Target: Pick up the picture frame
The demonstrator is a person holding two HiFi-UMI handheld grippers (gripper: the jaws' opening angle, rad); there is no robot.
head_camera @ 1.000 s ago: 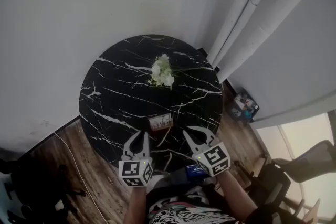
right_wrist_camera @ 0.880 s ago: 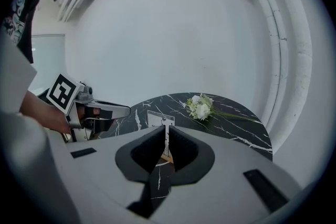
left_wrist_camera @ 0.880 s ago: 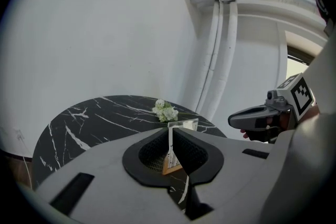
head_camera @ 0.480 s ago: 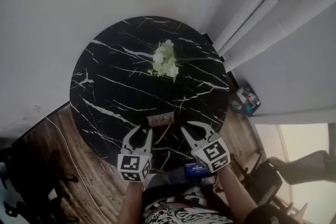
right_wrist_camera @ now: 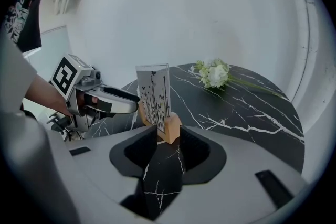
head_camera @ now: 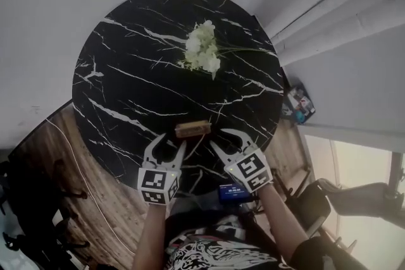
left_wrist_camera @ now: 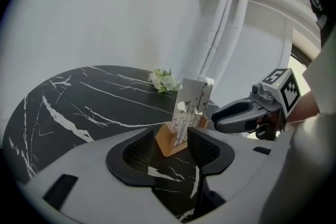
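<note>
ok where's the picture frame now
Head view: the picture frame stands by the table's near edge, just beyond the tips of the left gripper and right gripper, whose jaws have just been opening, not yet around it; flowers lie farther back.

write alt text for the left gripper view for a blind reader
The left gripper, its jaws apart and empty after just opening, aims at a small picture frame upright in a wooden base on a black marble table. The right gripper, its jaws also just opening, shows at the right; white flowers lie behind.
</note>
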